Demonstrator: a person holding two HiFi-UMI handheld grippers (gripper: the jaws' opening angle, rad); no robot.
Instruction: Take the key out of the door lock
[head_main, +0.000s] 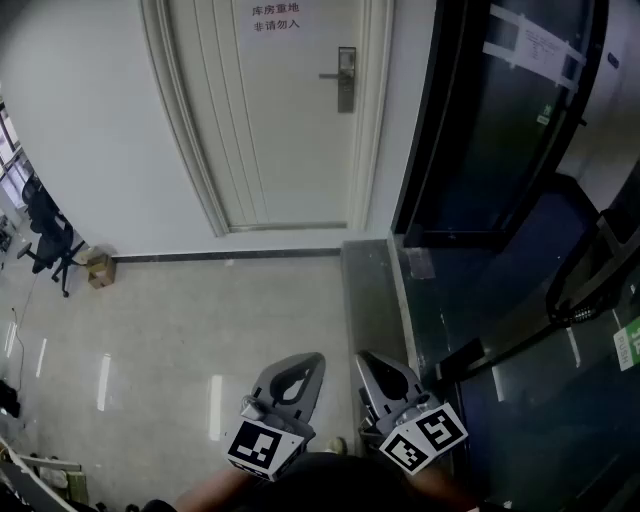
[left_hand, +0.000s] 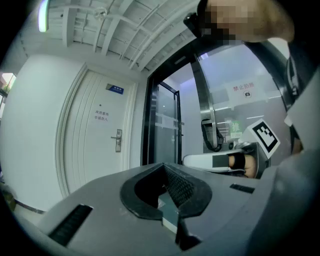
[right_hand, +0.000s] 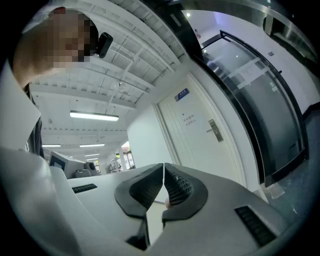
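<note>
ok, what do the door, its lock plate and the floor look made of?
The door looks like painted wood or composite, matte off-white with moulded panel lines; which one is not clear. The lock plate looks like metal, dull silver-grey, with a lever handle. The floor looks like polished tile or stone, pale grey, and it mirrors the ceiling lights as bright streaks.

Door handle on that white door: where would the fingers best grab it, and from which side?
Probably the lever, near its free end. It juts sideways as a slim horizontal bar from the upright lock plate, so come straight at the door with one finger above and one below. No key can be made out from here.
</note>
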